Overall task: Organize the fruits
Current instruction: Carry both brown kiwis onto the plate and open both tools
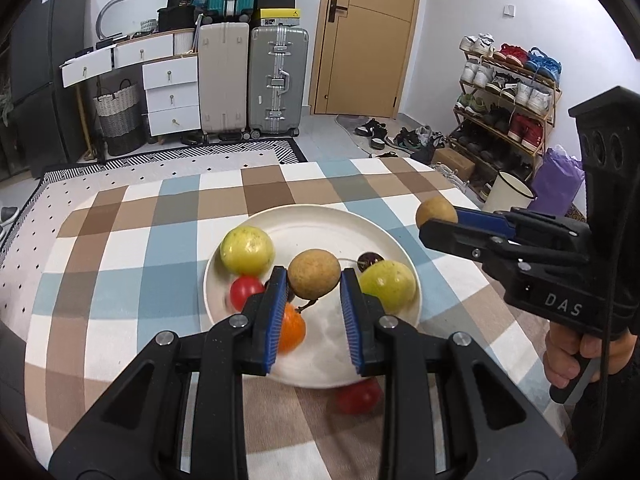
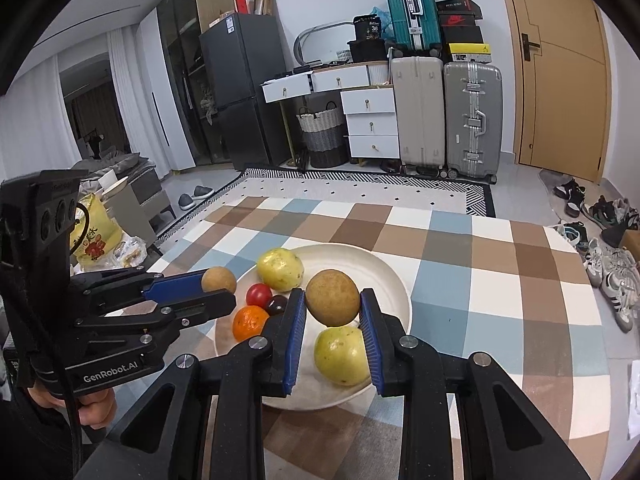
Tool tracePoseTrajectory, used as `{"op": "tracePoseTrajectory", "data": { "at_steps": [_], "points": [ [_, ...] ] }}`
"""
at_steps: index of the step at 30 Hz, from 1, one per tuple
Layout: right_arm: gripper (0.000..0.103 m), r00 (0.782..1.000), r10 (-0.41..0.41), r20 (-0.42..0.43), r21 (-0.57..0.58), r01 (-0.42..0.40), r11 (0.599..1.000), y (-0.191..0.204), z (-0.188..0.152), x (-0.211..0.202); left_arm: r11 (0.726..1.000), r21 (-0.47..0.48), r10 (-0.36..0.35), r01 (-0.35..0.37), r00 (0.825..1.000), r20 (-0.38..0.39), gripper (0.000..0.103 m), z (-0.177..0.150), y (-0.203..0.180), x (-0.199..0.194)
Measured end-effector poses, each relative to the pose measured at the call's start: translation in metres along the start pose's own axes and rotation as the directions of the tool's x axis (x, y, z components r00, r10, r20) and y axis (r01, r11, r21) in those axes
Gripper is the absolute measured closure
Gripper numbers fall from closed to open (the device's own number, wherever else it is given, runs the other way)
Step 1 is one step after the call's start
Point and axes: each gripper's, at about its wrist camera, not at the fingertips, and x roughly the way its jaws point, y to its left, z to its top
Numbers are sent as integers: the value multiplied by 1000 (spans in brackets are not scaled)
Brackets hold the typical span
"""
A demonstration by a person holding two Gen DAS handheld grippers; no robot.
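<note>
Two small round brown fruits are being held above a white plate [image 1: 320,216], one in each gripper. The left gripper [image 1: 314,280] is squeezing its brown fruit [image 1: 315,274] between blue pads, the jaws closed down to the fruit's width, a short stem hanging beneath it. The right gripper [image 2: 333,300] is clamping the other brown fruit [image 2: 333,298] in the same narrow pinch.

In the left wrist view the right gripper is showing at three o'clock, its fruit poking out past the jaw tips beyond the plate's rim. In the right wrist view the left gripper is showing at nine o'clock.

On the plate are lying two yellow-green fruits [image 1: 247,250] [image 1: 387,283], one toward eleven o'clock and one toward three, with a red tomato [image 1: 245,292], a dark plum [image 1: 370,259] and an orange [image 1: 291,330] between and below them. Another red tomato [image 1: 358,396] is sitting on the counter [image 1: 120,240] just off the plate's near rim, at six o'clock. A checked cloth is covering the counter.
</note>
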Motion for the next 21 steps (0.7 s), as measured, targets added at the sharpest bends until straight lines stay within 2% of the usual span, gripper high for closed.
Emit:
{"op": "tracePoseTrajectory", "data": {
  "at_steps": [12, 21],
  "points": [
    [76, 999, -8, -40, 22, 9, 1000, -24, 11, 28, 1000, -5, -1, 0, 999, -37, 79, 6, 5, 38],
    [76, 996, 4, -85, 13, -3, 1000, -23, 1, 48, 1000, 15, 8, -7, 998, -66, 79, -4, 2, 53]
  ]
}}
